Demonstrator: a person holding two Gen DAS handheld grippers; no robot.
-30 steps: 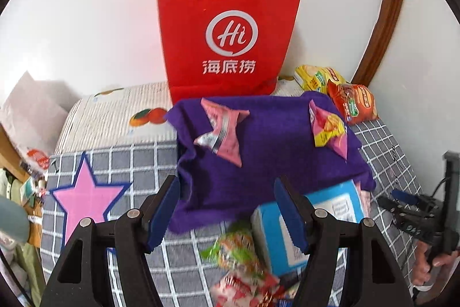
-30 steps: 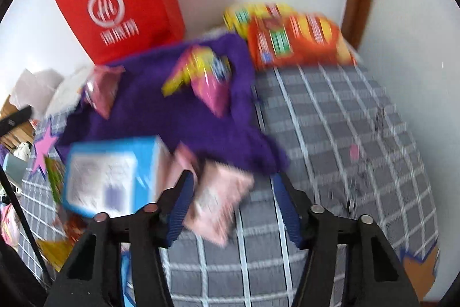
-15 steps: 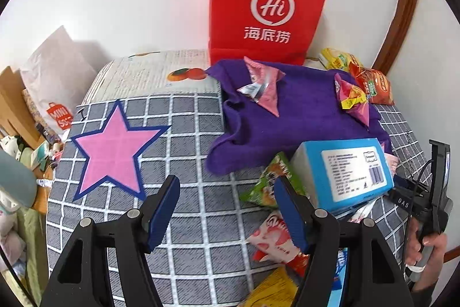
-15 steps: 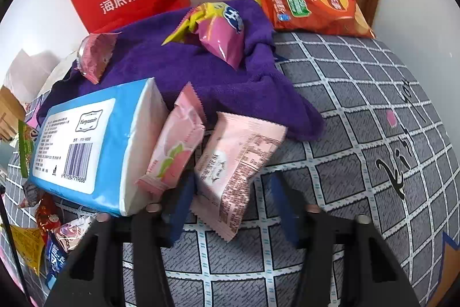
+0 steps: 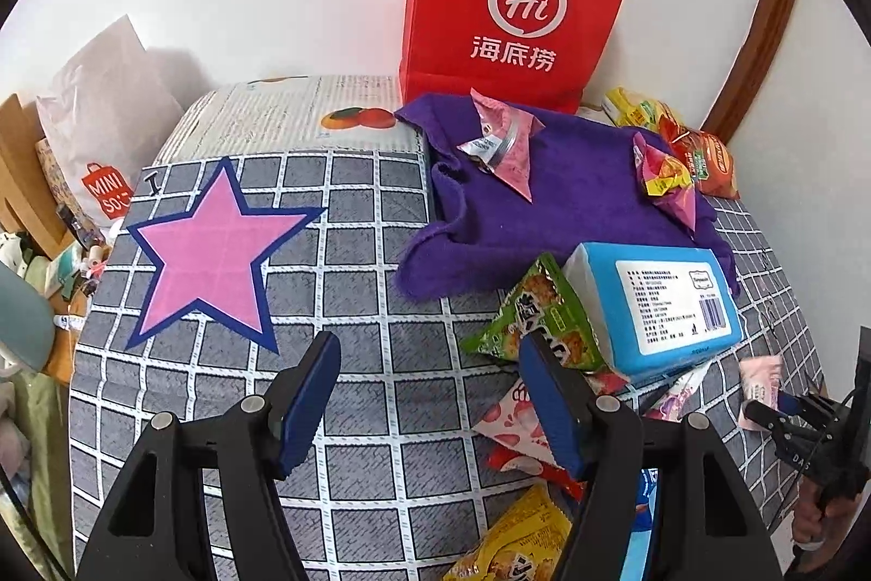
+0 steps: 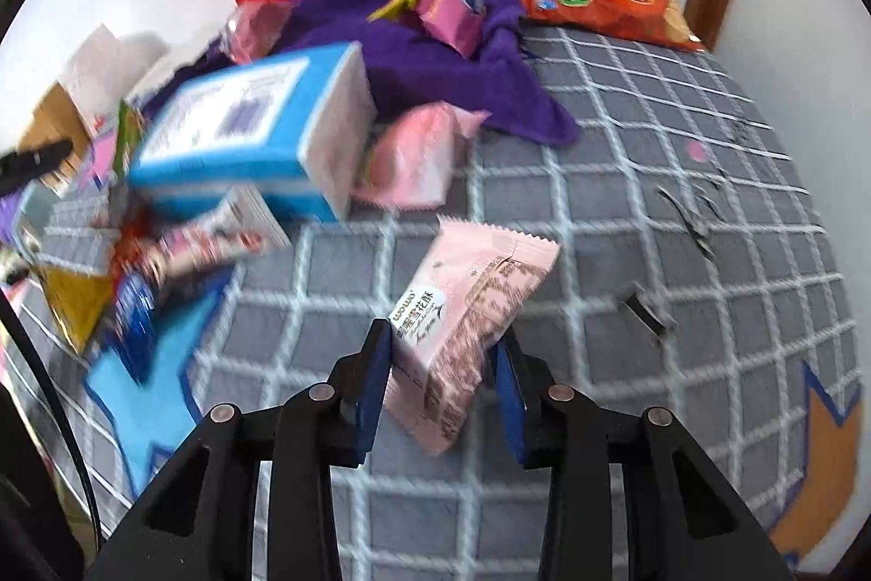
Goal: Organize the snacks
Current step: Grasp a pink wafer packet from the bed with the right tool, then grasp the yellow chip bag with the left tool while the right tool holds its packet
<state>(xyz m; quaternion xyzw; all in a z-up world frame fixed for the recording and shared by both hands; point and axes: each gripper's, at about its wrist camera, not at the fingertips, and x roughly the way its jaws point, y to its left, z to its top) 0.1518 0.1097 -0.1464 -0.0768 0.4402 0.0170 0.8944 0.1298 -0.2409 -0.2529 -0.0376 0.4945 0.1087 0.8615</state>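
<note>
Lifted off the checked sheet (image 6: pixel 626 156) since half a second ago, the pale pink snowflake-crisp packet (image 6: pixel 462 314) now hangs pinched at its lower end in my right gripper (image 6: pixel 442 377), clear of the blue tissue pack (image 6: pixel 245 129). It is crimp-edged, with dark print and a white label. My left gripper (image 5: pixel 430 398) gapes wide, holding nothing.

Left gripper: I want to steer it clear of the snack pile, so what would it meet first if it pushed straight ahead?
The left gripper, open and empty, points at bare checked bedcover. Straight on, it probably meets that cloth first, then the purple towel; depth is uncertain.
</note>
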